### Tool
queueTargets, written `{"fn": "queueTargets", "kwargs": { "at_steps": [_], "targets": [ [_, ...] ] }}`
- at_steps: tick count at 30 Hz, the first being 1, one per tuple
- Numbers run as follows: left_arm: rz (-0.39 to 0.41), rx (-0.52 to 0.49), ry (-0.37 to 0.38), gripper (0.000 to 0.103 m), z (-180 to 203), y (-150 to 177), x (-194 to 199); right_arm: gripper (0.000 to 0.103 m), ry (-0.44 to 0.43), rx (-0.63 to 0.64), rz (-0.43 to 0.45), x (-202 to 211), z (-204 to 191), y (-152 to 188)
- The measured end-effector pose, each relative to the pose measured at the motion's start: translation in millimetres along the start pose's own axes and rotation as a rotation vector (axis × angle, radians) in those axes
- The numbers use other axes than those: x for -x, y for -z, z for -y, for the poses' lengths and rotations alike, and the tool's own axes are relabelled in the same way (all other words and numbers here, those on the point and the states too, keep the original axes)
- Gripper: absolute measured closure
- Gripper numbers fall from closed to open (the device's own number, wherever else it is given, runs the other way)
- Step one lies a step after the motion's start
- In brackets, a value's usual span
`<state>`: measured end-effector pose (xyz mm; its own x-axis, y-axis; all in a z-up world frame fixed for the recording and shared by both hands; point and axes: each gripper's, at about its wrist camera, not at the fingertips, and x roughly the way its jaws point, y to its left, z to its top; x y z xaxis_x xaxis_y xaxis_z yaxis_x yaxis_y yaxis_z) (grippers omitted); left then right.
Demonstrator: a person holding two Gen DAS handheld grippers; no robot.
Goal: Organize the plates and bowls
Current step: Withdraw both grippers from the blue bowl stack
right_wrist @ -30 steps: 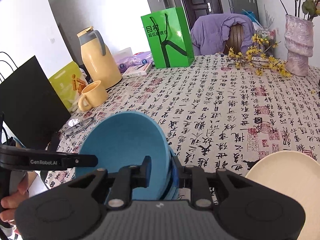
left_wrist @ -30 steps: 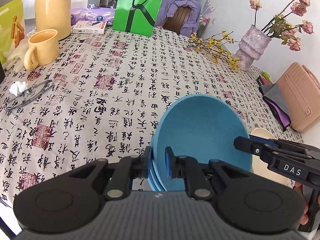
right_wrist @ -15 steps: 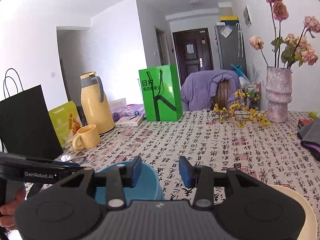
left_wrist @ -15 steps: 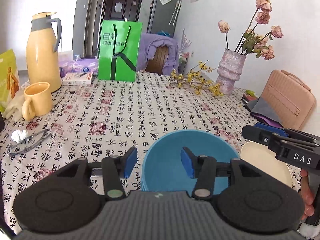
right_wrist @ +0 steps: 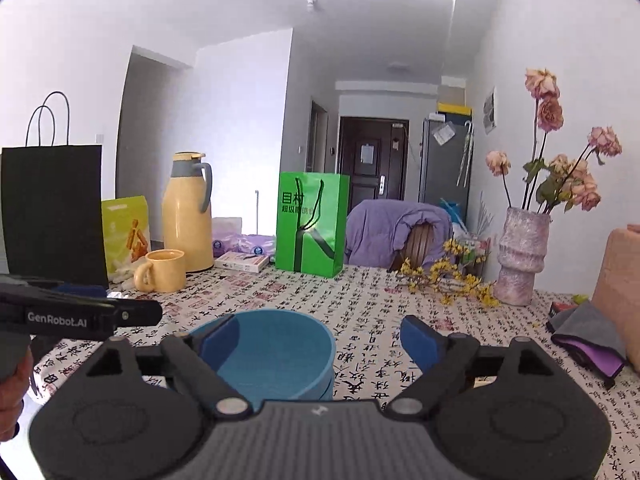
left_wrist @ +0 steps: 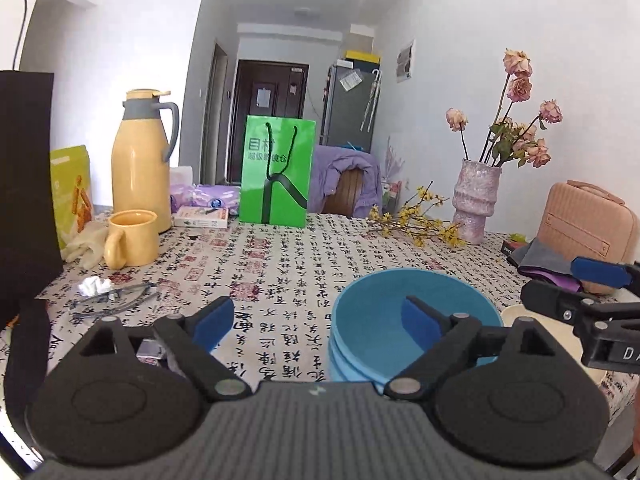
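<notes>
A stack of nested blue bowls (left_wrist: 380,300) (right_wrist: 276,344) sits upright on the patterned tablecloth (left_wrist: 280,272). My left gripper (left_wrist: 316,320) hangs just in front of it with its jaws opening wide. One pad is over the bowl's inside and the other is left of its wall, and neither touches. My right gripper (right_wrist: 320,340) faces the stack from the other side. Its jaws are also opening and straddle the right wall without pressing it. A sliver of cream plate (left_wrist: 514,314) shows to the right of the bowls, under the right gripper (left_wrist: 576,292).
Along the left stand a yellow mug (left_wrist: 130,238), a yellow thermos (left_wrist: 140,160), a black paper bag (left_wrist: 24,184), glasses (left_wrist: 112,300) and crumpled paper. A green bag (left_wrist: 276,170) stands at the back. A vase of flowers (left_wrist: 476,200), a pink case (left_wrist: 584,232) and folded cloths (right_wrist: 588,332) line the right.
Both grippers let go of the bowl's rim and opened wide. The tilted bowl now rests flat on the stack. Both views have pulled back and tipped up toward the room.
</notes>
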<state>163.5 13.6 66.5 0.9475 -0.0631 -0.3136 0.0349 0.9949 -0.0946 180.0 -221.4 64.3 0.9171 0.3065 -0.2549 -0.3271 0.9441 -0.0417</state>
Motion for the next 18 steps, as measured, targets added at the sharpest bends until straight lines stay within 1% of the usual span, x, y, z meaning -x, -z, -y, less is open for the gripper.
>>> {"fn": "queueTargets", "kwargs": {
  "at_steps": [2, 7, 8, 9, 11, 16, 18],
  "targets": [
    [0.028, -0.014, -0.009, 0.005, 0, 12, 15, 0.01, 0.026, 0.029, 0.047, 18, -12, 9],
    [0.079, -0.014, -0.007, 0.0, -3, 45, 54, 0.009, 0.046, 0.078, 0.11, 58, -34, 40],
    [0.086, -0.014, -0.011, 0.0, -3, 52, 61, 0.007, 0.045, 0.093, 0.122, 66, -38, 47],
    [0.088, -0.013, -0.021, 0.0, -3, 58, 68, 0.003, 0.049, 0.102, 0.13, 73, -42, 53],
    [0.09, -0.007, -0.028, 0.0, -3, 69, 78, 0.0, 0.061, 0.089, 0.146, 89, -48, 67],
    [0.102, 0.025, -0.047, 0.0, -8, 94, 97, 0.0, 0.075, 0.029, 0.157, 115, -59, 98],
    [0.106, 0.008, -0.057, 0.0, -7, 102, 103, 0.0, 0.062, 0.039, 0.157, 122, -62, 112]
  ]
}}
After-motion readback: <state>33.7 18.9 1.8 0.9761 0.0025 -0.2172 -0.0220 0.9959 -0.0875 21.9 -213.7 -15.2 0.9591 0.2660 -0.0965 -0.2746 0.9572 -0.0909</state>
